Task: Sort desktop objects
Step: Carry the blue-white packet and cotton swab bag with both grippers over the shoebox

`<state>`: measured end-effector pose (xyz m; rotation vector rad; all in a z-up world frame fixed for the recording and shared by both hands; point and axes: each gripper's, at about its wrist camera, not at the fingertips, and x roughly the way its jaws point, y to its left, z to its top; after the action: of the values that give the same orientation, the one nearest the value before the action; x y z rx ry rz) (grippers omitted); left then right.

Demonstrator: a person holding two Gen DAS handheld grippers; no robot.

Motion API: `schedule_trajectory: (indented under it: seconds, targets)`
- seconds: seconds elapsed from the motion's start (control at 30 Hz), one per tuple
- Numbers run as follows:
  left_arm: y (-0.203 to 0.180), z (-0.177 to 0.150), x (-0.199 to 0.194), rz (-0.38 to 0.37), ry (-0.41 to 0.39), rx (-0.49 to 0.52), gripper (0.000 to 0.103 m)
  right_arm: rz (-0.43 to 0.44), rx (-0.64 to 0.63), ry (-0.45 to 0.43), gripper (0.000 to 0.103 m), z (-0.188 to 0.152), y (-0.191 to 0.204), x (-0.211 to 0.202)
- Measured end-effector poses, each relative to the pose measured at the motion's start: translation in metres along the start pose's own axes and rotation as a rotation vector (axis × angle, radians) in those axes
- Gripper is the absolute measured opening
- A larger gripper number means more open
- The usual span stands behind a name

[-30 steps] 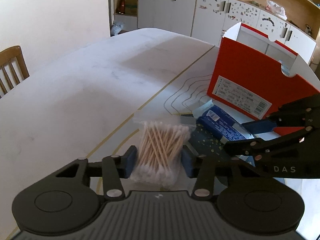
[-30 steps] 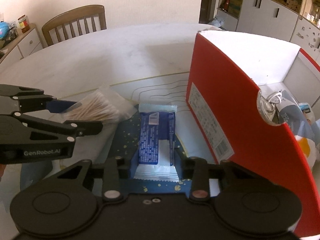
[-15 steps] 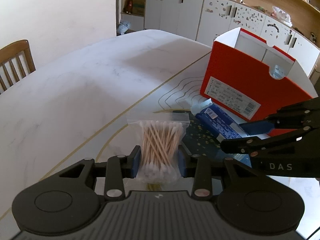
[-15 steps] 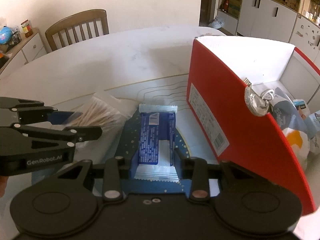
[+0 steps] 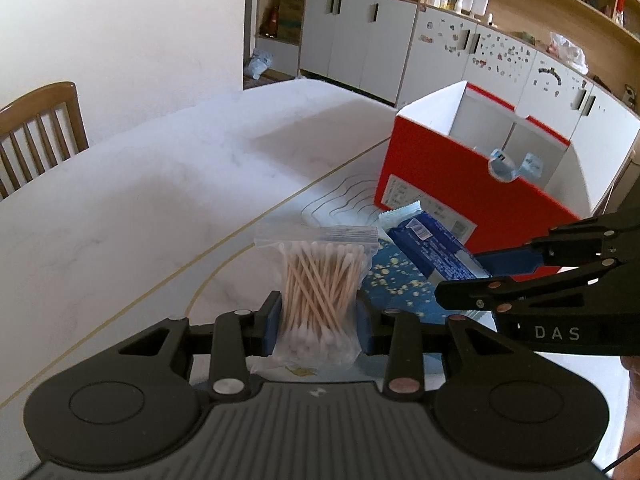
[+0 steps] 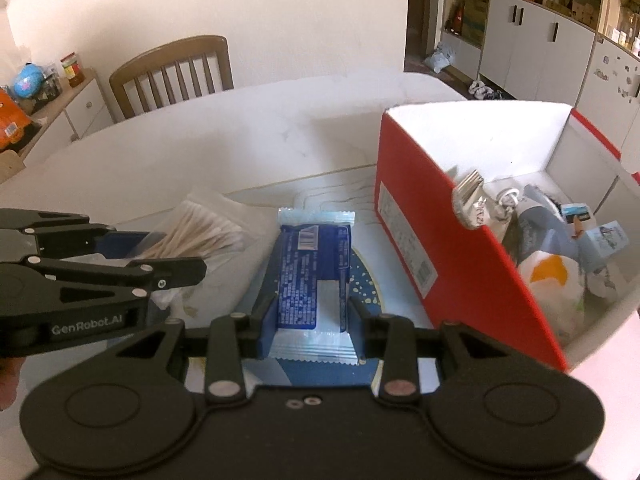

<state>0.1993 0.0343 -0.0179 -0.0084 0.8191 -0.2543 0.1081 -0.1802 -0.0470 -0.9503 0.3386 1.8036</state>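
My left gripper (image 5: 318,322) clamps the swab bag (image 5: 318,280); my right gripper (image 6: 312,322) clamps the blue packet (image 6: 308,272). Red box (image 6: 448,248) stands right of both, above the white table (image 5: 120,208); chair (image 6: 172,74) beyond.

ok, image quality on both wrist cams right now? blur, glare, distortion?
Left wrist: cotton swab bag sharp; strong fisheye bends the cabinets; soft daylight, no harsh glare. Right wrist: blue packet readable, red box interior bright and slightly washed out, dark vignette in the corners.
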Motion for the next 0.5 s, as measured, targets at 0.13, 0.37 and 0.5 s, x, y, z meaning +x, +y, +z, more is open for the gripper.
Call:
schedule_trajectory:
  seconds: [0.13, 0.37, 0.5]
  targets:
    - [-0.008, 0.002, -0.016, 0.0, -0.011, -0.006, 0.036, 0.009, -0.005, -0.009, 0.036, -0.002, -0.003, -0.016]
    - [-0.028, 0.005, -0.038, -0.002, -0.03, -0.006, 0.036, 0.037, 0.003, -0.039, 0.036, -0.004, -0.013, -0.043]
    - [-0.042, 0.008, -0.047, -0.008, -0.038, -0.018, 0.036, 0.058, -0.002, -0.047, 0.036, -0.004, -0.023, -0.057]
